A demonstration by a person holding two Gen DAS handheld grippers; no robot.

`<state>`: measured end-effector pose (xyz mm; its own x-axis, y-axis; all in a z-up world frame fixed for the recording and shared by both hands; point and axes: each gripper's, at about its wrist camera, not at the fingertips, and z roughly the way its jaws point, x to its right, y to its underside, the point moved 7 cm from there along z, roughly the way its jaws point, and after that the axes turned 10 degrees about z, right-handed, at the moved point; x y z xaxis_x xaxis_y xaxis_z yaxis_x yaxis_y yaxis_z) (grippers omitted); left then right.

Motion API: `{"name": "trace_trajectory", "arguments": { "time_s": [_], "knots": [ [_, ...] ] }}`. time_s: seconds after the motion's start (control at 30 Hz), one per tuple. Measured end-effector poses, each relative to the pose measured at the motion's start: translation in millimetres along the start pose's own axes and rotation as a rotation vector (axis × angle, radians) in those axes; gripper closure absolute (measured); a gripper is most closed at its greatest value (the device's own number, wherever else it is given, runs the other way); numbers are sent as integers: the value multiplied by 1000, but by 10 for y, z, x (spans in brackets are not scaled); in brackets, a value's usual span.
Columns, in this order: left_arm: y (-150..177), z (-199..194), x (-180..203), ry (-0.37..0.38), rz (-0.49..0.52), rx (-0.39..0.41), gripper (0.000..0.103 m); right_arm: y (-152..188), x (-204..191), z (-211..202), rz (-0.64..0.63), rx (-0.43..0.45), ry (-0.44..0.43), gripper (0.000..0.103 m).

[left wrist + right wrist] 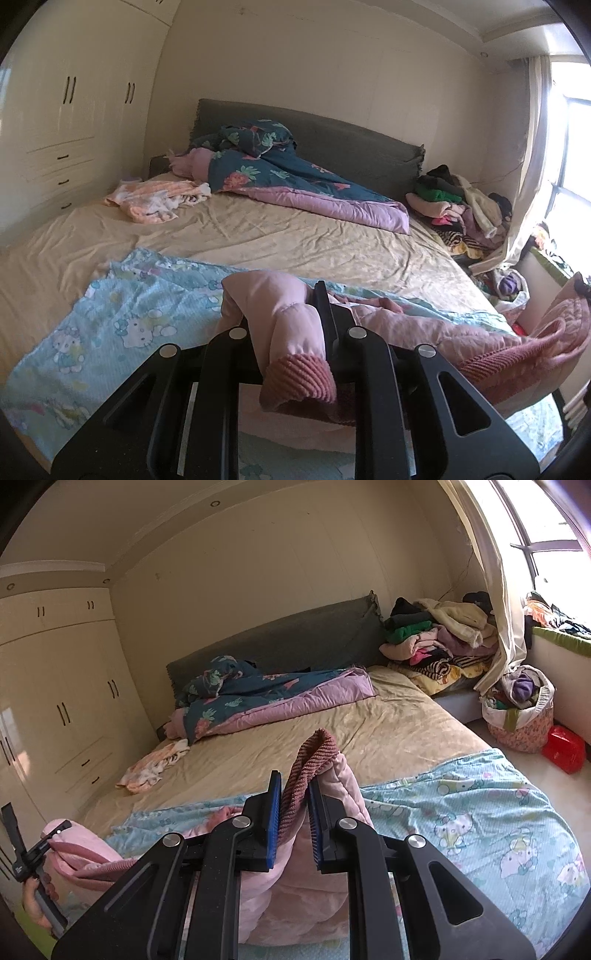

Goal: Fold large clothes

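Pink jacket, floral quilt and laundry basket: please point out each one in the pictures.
pink jacket [295, 325], left wrist view, quilted sleeve above the cuff.
floral quilt [295, 173], left wrist view, blue top side.
laundry basket [517, 727], right wrist view, patterned outer wall.

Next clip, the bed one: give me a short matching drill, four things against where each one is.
Things:
1. pink jacket
2. floral quilt
3. clothes pile
4. red box

Places:
A. on the floor by the basket
B. heaped right of the headboard
C. clamped in the left gripper and the right gripper
D. bunched at the head of the bed

Pairs: 1-C, 2-D, 3-B, 4-A
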<state>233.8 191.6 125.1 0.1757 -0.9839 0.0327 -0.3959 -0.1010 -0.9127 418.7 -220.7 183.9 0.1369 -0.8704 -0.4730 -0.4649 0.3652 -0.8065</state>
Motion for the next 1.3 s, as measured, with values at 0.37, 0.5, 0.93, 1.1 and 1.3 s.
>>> {"name": "trace_trajectory", "arguments": {
  "time_s": [0.37,0.5,0.93,1.1,1.3],
  "knots": [
    [-50,287,65,-43,68,-13,90,-67,264,516,56,-60,52,90],
    [-7,417,103,-60,96,-19,90,-25,387,702,87,-90,82,90],
    [162,794,47,-80,104,-55,89,129,578,1272,81,-142,89,88],
    [227,932,14,-82,109,-72,89,164,615,1443,96,-167,63,84],
    [265,1023,-3,-78,104,-85,89,178,632,1526,113,-187,23,76]
  ]
}}
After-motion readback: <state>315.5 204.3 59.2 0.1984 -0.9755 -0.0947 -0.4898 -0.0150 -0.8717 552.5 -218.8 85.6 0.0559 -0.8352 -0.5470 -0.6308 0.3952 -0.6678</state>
